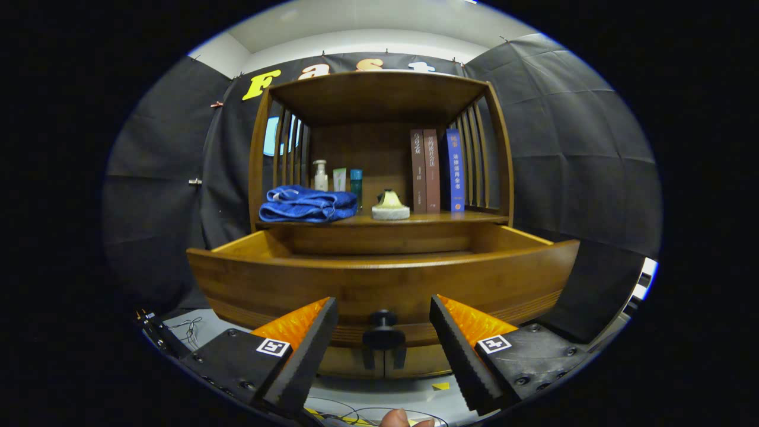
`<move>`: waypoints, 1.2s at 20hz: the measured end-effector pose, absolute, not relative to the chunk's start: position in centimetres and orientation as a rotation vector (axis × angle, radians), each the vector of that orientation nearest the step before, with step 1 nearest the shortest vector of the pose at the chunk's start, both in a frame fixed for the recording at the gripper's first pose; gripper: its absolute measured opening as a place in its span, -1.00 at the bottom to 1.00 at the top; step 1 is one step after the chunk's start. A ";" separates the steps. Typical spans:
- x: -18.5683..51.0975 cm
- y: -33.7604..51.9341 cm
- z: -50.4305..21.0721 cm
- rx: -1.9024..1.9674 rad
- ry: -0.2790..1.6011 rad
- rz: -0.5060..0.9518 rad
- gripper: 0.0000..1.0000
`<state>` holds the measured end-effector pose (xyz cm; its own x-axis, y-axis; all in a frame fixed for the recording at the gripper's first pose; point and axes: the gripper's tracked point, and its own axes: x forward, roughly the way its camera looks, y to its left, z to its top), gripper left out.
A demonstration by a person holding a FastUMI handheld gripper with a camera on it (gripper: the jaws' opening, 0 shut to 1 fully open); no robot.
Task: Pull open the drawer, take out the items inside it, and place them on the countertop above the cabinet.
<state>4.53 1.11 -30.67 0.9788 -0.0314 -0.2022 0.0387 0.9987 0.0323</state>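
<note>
Nearest, at the bottom, a person's fingertip (398, 418) pokes in over a pale floor with thin cables (191, 327) trailing at the left. The gripper (383, 325) has its fingers (313, 338) spread wide, nothing pinched; both fingers apart from everything ahead. Between them, slightly beyond the tips, the dark round drawer knob (383, 336) stands out from the drawer front, untouched on either side. The drawer (379, 284) is pulled well out of the wooden cabinet (379, 160): warm brown wood, glossy, with a bowed front panel that carries fine horizontal grooves along its lower edge; side walls run back to the cabinet body. Its rim sits too high to see the floor of the drawer, so contents cannot be told. Just below the knob, two small dark handles (384, 357) on lower cabinet doors. Above and behind the drawer, the countertop (427, 218) forms the floor of an open shelf bay with slatted sides and a flat wooden top. On it, from left: a folded blue towel (307, 204); behind that a white pump bottle (320, 175), a pale tube (339, 179) and a teal bottle (356, 184) against the back panel; near the middle a small round whitish object with a yellowish top (390, 207); to the right two brown books (425, 171) and a blue book (455, 170), upright and touching. Black cloth wall (569, 142) beyond.
</note>
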 end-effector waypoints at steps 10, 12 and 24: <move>6.4 1.6 -32.4 0.005 0.169 -0.040 0.99; 6.4 1.6 -32.0 0.003 0.158 -0.042 1.00; 15.0 0.8 -31.0 0.015 0.168 -0.044 0.99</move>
